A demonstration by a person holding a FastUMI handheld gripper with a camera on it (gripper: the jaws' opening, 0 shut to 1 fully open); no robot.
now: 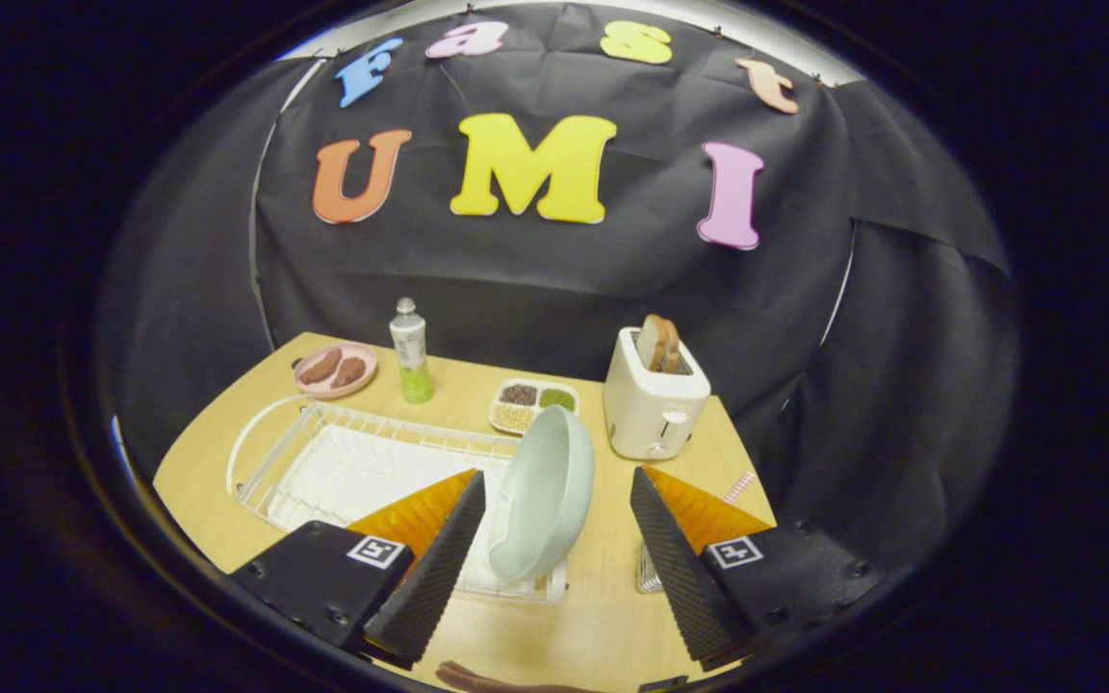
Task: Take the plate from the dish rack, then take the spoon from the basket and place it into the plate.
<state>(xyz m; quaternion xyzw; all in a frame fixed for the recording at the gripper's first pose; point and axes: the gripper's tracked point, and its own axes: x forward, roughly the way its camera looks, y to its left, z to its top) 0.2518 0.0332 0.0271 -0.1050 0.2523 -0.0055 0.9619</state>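
Between the jaws (554,539), a pale green plate (543,493), standing on edge in the near end of the white wire dish rack (343,462). Jaws spread wide apart, clear gaps on both sides of the plate (neither ribbed pad touching it). Just behind the right finger (675,558), a small metal basket (648,570), mostly hidden, contents impossible to make out. Farther back on the wooden worktop (603,616): a white toaster (653,404) with toast sticking out of its slot, a divided tray of grains (532,404), a clear bottle (411,351) with green liquid, and a pink plate (335,370) holding two brown pieces. Close under the fingers, near the front edge, a brown curved object (497,680), unclear what.
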